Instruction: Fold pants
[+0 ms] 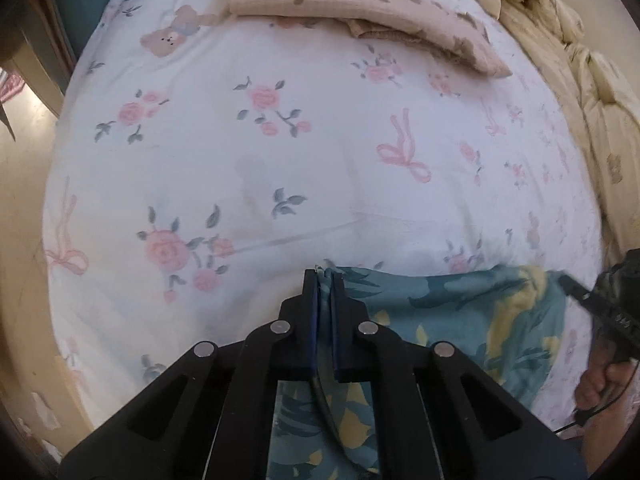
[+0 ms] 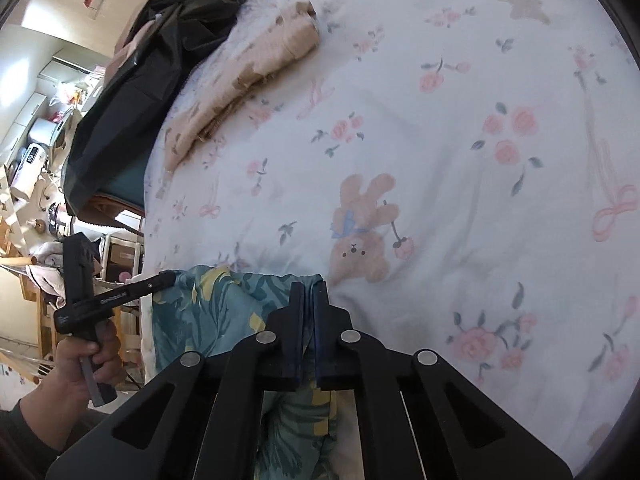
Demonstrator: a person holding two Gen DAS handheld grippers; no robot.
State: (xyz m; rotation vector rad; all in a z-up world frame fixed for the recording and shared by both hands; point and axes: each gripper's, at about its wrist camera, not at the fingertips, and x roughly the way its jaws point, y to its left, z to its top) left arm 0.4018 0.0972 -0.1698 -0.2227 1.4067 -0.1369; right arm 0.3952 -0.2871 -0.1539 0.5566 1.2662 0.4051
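Both claws, left claw (image 1: 325,276) and right claw (image 2: 308,289), are pinching the pants (image 1: 460,300) above the bed (image 1: 280,160), needing level, even tension.

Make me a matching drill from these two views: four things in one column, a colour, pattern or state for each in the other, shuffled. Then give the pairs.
Things:
1. pants
2. bedsheet
3. folded cloth
4. left tool

Descriptions:
A. white with pink roses and bows
B. shut on a bunched edge of fabric
C. teal with yellow and dark leaf shapes
D. beige with brown bears, lying at the far side of the bed

Pairs: 1-C, 2-A, 3-D, 4-B
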